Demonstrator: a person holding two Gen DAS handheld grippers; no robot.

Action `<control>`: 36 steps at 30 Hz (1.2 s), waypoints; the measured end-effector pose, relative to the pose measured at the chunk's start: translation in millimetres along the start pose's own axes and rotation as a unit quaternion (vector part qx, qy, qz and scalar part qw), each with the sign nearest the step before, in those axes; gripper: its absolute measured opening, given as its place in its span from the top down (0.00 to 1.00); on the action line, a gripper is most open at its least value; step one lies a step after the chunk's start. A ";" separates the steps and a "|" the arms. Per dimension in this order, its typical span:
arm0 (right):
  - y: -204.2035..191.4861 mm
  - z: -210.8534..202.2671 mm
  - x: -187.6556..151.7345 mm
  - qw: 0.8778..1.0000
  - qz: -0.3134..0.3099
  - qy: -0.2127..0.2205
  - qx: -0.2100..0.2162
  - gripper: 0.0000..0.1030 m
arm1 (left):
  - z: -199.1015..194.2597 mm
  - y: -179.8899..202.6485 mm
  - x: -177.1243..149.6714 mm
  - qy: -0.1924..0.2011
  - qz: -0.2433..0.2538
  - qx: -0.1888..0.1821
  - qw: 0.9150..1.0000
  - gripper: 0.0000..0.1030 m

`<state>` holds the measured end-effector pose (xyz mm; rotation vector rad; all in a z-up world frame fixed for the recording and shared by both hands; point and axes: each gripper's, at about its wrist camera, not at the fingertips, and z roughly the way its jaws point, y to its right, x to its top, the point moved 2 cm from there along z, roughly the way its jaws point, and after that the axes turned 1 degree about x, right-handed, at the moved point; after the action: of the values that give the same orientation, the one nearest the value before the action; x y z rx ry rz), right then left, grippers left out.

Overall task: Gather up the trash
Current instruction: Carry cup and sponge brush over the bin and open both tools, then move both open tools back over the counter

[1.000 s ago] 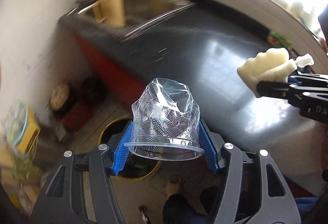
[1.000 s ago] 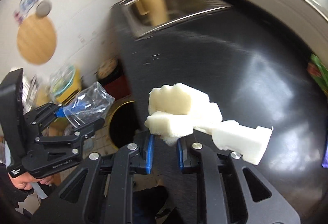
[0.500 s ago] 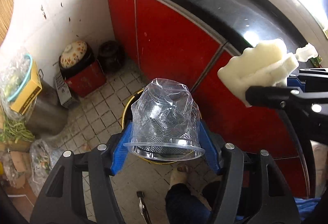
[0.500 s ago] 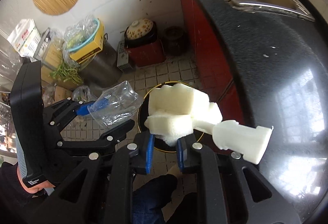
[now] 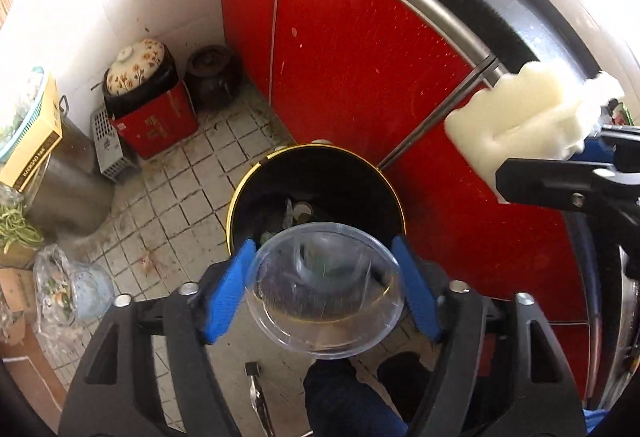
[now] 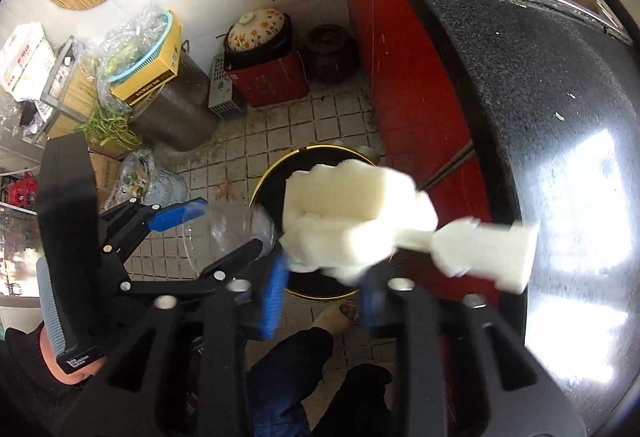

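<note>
My left gripper [image 5: 324,285] has spread jaws, and the clear plastic cup [image 5: 324,291] sits loose between the blue pads, mouth toward the camera, above the black gold-rimmed bin [image 5: 316,193]. In the right wrist view my right gripper [image 6: 324,285] has its jaws apart, and the white foam pieces [image 6: 360,221] are blurred just past the pads, over the bin [image 6: 276,181]. The foam [image 5: 528,117] and the right gripper's finger [image 5: 560,185] show at the right of the left wrist view. The left gripper [image 6: 208,233] and the cup [image 6: 236,229] show at the left of the right wrist view.
Red cabinet doors [image 5: 360,49] stand just behind the bin under a black counter [image 6: 540,117]. A floral-lidded pot on a red box [image 5: 140,93], a dark jar [image 5: 212,73], a steel pot [image 6: 176,109] and bags crowd the tiled floor to the left. The person's foot [image 6: 340,315] is by the bin.
Both grippers tipped down over the bin. Both sets of jaws have opened: the cup has tipped mouth toward the camera, and the foam is blurred and free of the right pads.
</note>
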<state>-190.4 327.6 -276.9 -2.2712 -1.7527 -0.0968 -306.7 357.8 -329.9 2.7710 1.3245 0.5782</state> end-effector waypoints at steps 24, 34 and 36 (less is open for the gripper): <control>97.0 -149.2 -73.9 0.987 0.091 0.133 -0.016 0.33 | -79.5 99.2 23.7 0.086 0.109 0.019 0.990 0.10; 251.4 -288.7 -258.7 0.909 0.295 0.238 -0.174 0.28 | -120.5 323.4 29.1 0.114 0.303 -0.106 0.940 0.09; 276.8 -307.6 -298.9 0.888 0.337 0.245 -0.195 0.28 | -126.9 378.6 18.5 0.112 0.346 -0.134 0.922 0.09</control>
<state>29.4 -95.0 -93.2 -2.6731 -0.6793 -0.8546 -55.2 111.1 -140.8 2.9321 0.1878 1.0250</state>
